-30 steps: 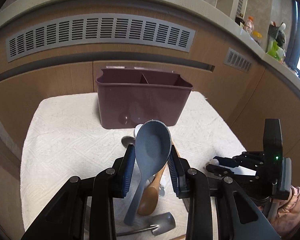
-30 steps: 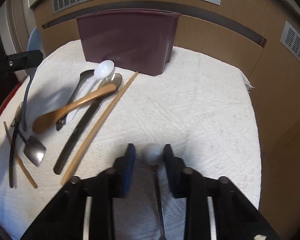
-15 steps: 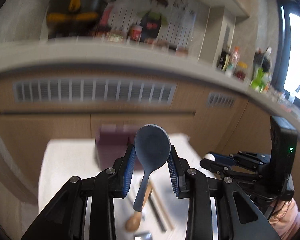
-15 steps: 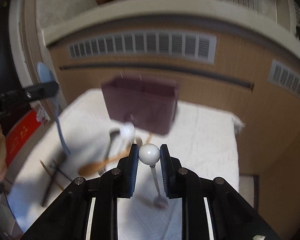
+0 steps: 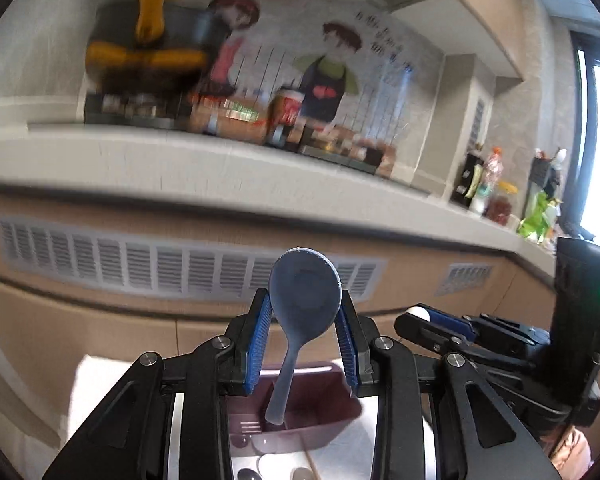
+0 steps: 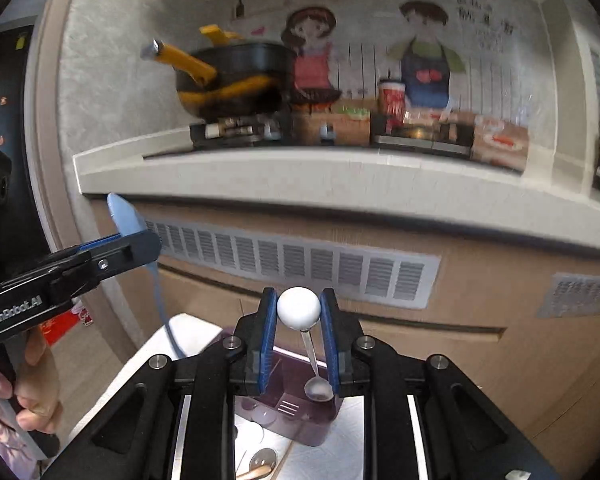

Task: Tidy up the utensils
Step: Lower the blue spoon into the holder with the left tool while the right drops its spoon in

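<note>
While fingers [image 5: 262, 344] clamp paddle [image 5: 305, 292], hovering.

The left claw [image 5: 304, 344] grips a blue-grey rice paddle [image 5: 305, 300] by the sides of its broad head, which stands up between the blue pads [image 5: 260, 344]. The paddle's handle hangs down past the claw, its tip over the open top of a dark purple bin [image 5: 324, 404] just below. Beside the bin, lower still, pale and metal spoons [image 5: 270, 462] and a wooden stick [image 5: 311, 462] lie on a white cloth [image 5: 100, 376]. To the right of the claw, the other claw [image 5: 416, 318] pinches a small white ball-like end [image 5: 414, 312]. Ahead runs a grey vent panel [image 5: 140, 264] under a blurred counter [image 5: 220, 168].
</note>
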The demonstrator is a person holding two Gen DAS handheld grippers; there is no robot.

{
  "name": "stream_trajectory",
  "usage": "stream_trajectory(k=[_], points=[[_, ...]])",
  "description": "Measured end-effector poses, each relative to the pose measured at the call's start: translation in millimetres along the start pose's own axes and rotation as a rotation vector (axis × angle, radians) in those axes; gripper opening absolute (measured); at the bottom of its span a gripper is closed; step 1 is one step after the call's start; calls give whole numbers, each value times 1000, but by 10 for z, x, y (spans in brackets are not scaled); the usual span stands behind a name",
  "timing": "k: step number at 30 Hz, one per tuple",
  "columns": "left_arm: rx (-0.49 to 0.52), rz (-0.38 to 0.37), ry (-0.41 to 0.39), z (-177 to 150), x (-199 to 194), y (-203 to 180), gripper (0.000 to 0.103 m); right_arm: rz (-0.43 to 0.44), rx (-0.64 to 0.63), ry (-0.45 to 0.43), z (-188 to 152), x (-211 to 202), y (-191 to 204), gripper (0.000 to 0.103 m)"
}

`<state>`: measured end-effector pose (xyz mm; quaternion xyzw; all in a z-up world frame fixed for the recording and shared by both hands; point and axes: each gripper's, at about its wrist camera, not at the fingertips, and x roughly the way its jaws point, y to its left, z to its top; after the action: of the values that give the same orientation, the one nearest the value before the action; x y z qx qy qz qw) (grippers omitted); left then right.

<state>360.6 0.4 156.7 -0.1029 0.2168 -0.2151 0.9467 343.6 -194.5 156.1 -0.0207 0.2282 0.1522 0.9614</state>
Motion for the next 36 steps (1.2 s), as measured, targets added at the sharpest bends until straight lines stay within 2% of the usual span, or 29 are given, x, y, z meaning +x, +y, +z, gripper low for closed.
stream_trajectory(k=[4,8,14,16,17,22,25,28,31,36], points=[[-34,16,80,-283,438,185,33,5,25,64,-204,399,-91,19],[8,54,138,-549,691,216,34,2,23,130,-458,716,-92,19],[0,66,189,-711,804,283,35,-12,24,177,-691,952,-62,19],[2,63,197,-720,763,296,38,-19,26,190,-729,993,-57,20],[7,65,198,-717,743,287,43,-20,28,193,-737,1011,-57,21],[29,91,171,-636,448,224,48,-55,12,156,-762,808,-4,30],[40,146,161,-638,188,259,54,-70,-4,119,-750,602,25,45],[42,253,177,-813,-130,375,62,-94,-17,83,-781,358,88,64],[30,331,226,-1094,-376,551,63,-78,-50,96,-919,194,212,66],[-69,423,339,-1708,-796,952,63,4,-89,198,-1269,152,504,67]])
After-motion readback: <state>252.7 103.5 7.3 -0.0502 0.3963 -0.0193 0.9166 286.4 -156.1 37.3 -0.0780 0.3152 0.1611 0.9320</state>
